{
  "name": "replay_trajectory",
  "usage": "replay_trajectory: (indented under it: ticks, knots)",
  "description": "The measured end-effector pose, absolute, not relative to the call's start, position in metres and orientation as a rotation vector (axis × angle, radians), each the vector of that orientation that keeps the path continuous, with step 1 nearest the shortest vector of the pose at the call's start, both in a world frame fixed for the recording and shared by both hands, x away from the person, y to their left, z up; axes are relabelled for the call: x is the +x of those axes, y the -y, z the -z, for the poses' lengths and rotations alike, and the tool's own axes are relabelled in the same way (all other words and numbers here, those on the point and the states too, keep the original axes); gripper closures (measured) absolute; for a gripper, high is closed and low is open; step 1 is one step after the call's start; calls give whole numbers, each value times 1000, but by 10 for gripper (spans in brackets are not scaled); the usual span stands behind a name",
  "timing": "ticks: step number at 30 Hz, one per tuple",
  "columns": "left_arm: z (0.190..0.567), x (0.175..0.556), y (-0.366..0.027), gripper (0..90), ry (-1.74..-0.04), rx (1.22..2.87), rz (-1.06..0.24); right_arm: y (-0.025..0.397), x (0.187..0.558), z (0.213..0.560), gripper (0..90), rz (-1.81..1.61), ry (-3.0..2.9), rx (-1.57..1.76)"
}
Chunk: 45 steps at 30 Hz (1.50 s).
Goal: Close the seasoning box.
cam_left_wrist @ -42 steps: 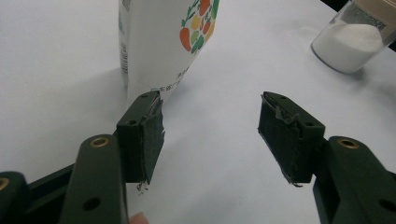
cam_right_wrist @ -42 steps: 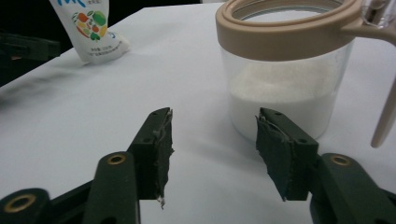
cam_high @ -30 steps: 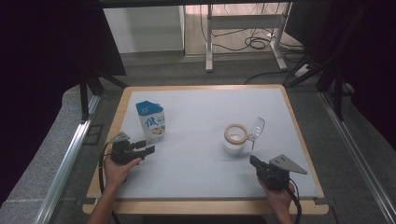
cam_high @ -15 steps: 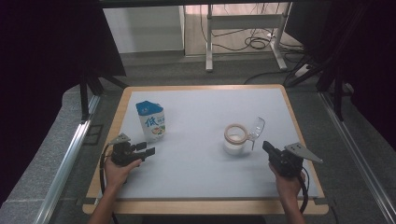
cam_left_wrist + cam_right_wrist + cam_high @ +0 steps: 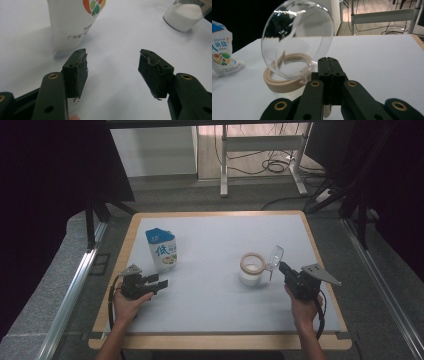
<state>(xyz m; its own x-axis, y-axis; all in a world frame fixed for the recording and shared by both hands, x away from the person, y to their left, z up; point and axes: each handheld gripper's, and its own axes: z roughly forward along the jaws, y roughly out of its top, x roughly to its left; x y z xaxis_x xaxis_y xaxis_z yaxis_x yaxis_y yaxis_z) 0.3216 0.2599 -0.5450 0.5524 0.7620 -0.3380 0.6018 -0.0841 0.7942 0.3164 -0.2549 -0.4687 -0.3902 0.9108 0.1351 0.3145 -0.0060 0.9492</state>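
Right gripper view gives us the closest look at the jar [image 5: 287, 82]: a clear glass body with a tan ring around its mouth, and a round transparent lid [image 5: 297, 40] hinged up and tilted back so we see straight through it. The right gripper [image 5: 329, 63] has its jaws pressed together, with nothing visible between the tips; they sit just beside the lid's lower edge, and we cannot tell whether they touch it.

From the high view we see the jar [image 5: 252, 268] standing on the white table [image 5: 215, 320] right of centre, its lid [image 5: 274, 256] raised toward the right gripper [image 5: 283, 268]. White grains fill the lower part of the jar [image 5: 183, 15] in the left gripper view. A white and blue salt bag [image 5: 162, 250] stands upright left of centre, well apart from the jar. The left gripper [image 5: 161, 284] rests just in front of the bag, its jaws spread wide around bare table.
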Motion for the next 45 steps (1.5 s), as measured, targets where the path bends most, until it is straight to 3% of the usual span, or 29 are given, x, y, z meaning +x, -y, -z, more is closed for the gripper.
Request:
replay_trajectory:
  ticks: [34, 45]
  knots:
    - [548, 321, -250, 398, -1114, 1805, -171, 207, 326, 469, 898, -1466, -1916, 1111]
    - [548, 320, -249, 398, -1110, 1804, -174, 226, 315, 463, 897, -1493, -1885, 1109]
